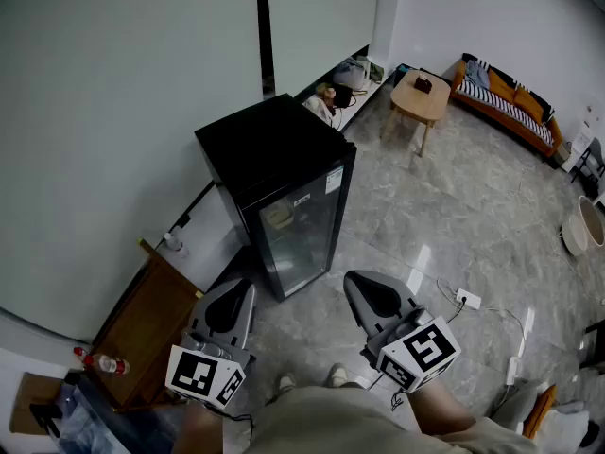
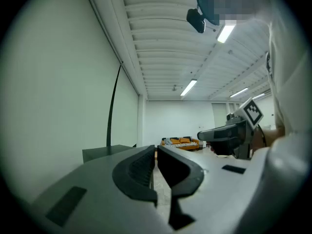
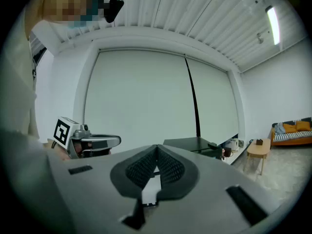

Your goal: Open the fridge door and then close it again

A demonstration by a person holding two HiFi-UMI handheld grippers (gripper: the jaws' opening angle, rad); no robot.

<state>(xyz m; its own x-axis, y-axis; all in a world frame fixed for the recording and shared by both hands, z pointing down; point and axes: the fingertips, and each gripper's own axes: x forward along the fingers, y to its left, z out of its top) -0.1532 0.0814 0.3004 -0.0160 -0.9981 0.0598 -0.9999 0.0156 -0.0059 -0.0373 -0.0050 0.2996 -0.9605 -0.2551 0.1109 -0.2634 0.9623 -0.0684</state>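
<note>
The left hand-held gripper [image 2: 155,149] has its jaws drawn together with only a thin slit between the pads and nothing in it. The right hand-held gripper [image 3: 156,148] is likewise closed on nothing, its ribbed pads meeting at the tips. Both are held roughly level, side by side in front of the person, above a bare stretch of the marble floor [image 1: 444,206]. Beyond them, not yet within touch, stands the fridge [image 1: 274,164], a small black unit against the pale wall. Its glass door [image 1: 301,236] faces the person and sits flush with the cabinet, so it is closed. A wooden cabinet [image 1: 142,324] is just to the left of the fridge, and a power strip [image 1: 468,299] lies on the floor off to the right. The opening step seems not to have begun; this looks like the approach. The next move likely calls for stepping closer and parting the jaws of one hand-held gripper. No handle can be made out from here, so that gripper would have to find the door's free edge, catch it, and swing it outward before pushing it back flush.
</note>
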